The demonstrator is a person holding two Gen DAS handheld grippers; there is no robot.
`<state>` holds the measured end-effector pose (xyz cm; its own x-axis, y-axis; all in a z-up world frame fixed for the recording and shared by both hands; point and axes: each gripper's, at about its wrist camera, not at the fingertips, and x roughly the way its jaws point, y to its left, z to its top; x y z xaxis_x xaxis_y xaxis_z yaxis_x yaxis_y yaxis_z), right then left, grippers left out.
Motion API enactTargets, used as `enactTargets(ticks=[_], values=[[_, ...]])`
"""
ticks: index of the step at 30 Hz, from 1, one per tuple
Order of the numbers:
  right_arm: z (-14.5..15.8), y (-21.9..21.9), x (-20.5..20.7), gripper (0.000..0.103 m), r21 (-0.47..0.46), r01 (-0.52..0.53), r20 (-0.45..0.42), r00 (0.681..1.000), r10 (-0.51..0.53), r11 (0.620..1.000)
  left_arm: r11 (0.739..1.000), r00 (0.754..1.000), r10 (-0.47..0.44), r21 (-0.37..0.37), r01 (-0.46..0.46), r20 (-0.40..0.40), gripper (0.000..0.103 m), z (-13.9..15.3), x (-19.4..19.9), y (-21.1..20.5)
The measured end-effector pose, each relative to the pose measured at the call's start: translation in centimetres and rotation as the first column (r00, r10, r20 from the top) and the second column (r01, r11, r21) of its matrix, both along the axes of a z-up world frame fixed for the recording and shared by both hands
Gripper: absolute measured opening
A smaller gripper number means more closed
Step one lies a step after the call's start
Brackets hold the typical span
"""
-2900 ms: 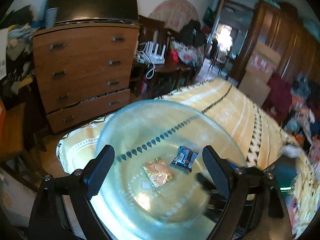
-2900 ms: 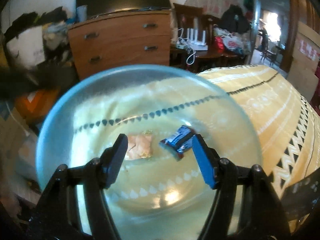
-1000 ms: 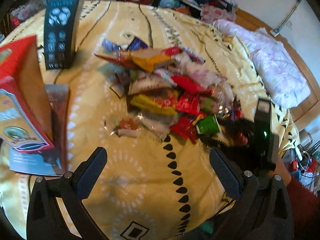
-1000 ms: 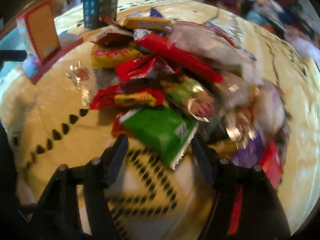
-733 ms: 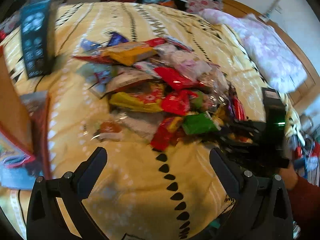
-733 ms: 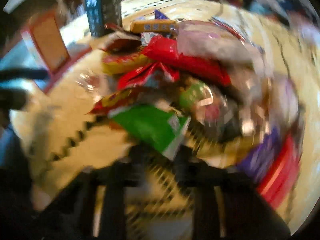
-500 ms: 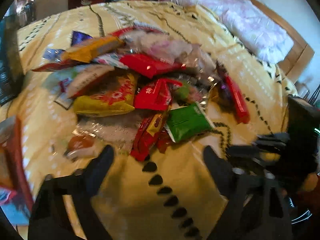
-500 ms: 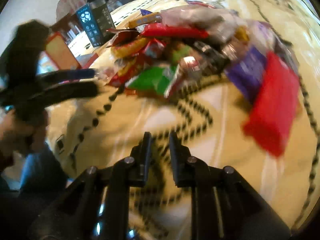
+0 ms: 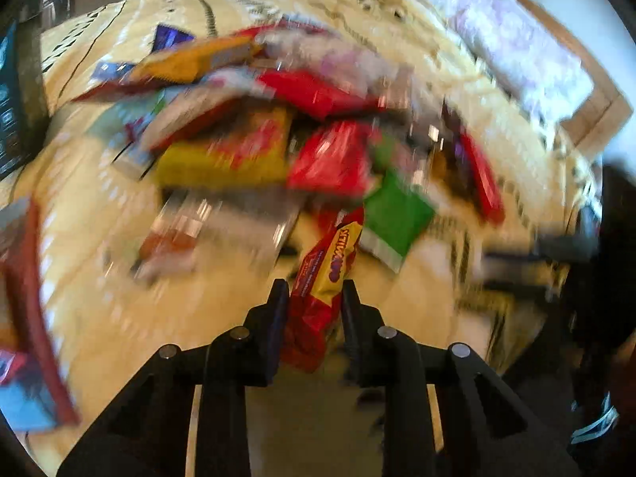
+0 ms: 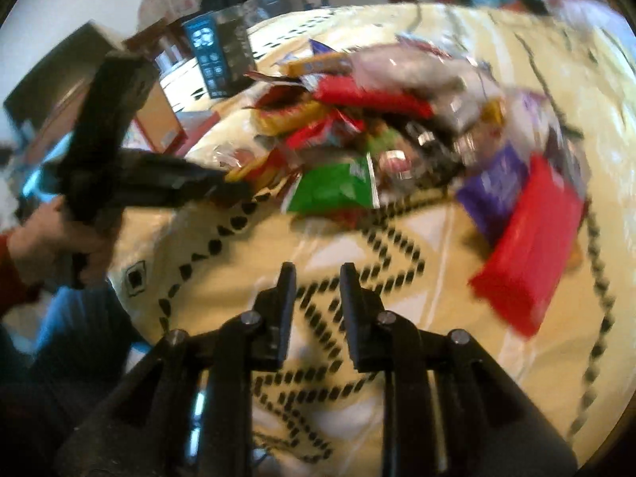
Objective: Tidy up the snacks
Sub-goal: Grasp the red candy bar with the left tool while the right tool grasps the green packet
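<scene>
Left wrist: left gripper [image 9: 311, 298] jaws clenched on red-yellow snack packet [image 9: 324, 278], pinched near one end; may swing, slip. Right gripper [image 10: 316, 284] jaws opening, empty.

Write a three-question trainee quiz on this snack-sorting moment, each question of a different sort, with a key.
1. True or false: the left tool is clamped on a red-and-yellow snack packet.
2. Which lies right beside the held packet on the yellow bedspread? A) green packet B) banana C) mug
3. Fill in: between the fingers of the right tool there is ____.

Key: 1 true; 2 A; 3 nothing, and its jaws are opening.
</scene>
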<state>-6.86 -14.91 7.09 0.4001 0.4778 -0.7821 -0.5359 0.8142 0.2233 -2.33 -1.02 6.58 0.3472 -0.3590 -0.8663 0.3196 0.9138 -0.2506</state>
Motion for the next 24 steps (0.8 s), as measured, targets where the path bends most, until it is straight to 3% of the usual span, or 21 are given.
enactTargets(ticks=[2, 3, 6, 7, 10, 15, 18, 19, 21, 22, 24], values=[[0.2, 1.1, 0.6, 0.073, -0.077, -0.072, 0.033, 0.997, 0.074, 0.994, 1.0, 1.0, -0.004, 0.01, 0.004, -0.028, 0.027, -0.6, -1.1, 0.9], [0.2, 1.9, 0.9, 0.077, -0.138, -0.116, 0.059, 0.99, 0.125, 0.984, 1.0, 1.0, -0.001, 0.009, 0.001, -0.03, 0.033, -0.8, -1.4, 1.2], [-0.3, 3.3, 2.9, 0.079, -0.235, -0.181, 0.057, 0.978, 0.199, 0.955, 0.999, 0.999, 0.043, -0.006, -0.043, -0.025, 0.042, -1.1, -1.7, 2.0], [-0.6, 3.3, 4.2, 0.079, -0.221, -0.162, 0.02, 0.985, 0.171, 0.962, 0.998, 0.998, 0.055, -0.017, -0.055, -0.023, 0.042, -1.1, -1.8, 2.2], [-0.9, 2.5, 6.5, 0.079, -0.062, -0.064, -0.101, 0.993, 0.058, 0.996, 0.997, 0.997, 0.071, -0.039, -0.072, -0.009, 0.05, -1.2, -2.1, 2.4], [-2.1, 3.5, 7.1, 0.085, -0.045, 0.087, -0.115, 0.989, -0.091, 0.995, 0.995, 0.996, 0.087, -0.046, -0.088, -0.012, 0.055, -1.6, -1.9, 2.8], [-2.9, 4.5, 6.7, 0.079, -0.102, 0.108, -0.102, 0.988, -0.118, 0.989, 0.995, 0.996, 0.084, -0.045, -0.084, -0.004, 0.058, -1.5, -1.8, 2.6], [-3.2, 4.6, 6.6, 0.069, -0.121, 0.116, -0.101, 0.987, -0.129, 0.986, 0.996, 0.996, 0.084, -0.041, -0.084, -0.001, 0.058, -1.5, -1.8, 2.6], [-3.4, 4.3, 6.4, 0.057, -0.109, 0.12, -0.104, 0.986, -0.131, 0.987, 0.996, 0.997, 0.08, -0.034, -0.08, 0.01, 0.058, -1.6, -1.9, 2.3], [-3.3, 4.1, 6.1, 0.04, -0.108, 0.124, -0.092, 0.987, -0.134, 0.986, 0.997, 0.997, 0.075, -0.031, -0.074, 0.016, 0.058, -1.6, -2.0, 2.1], [-2.8, 3.4, 5.5, 0.031, -0.103, 0.141, -0.082, 0.985, -0.149, 0.985, 0.997, 0.998, 0.067, -0.041, -0.066, 0.021, 0.058, -1.5, -1.9, 1.5]])
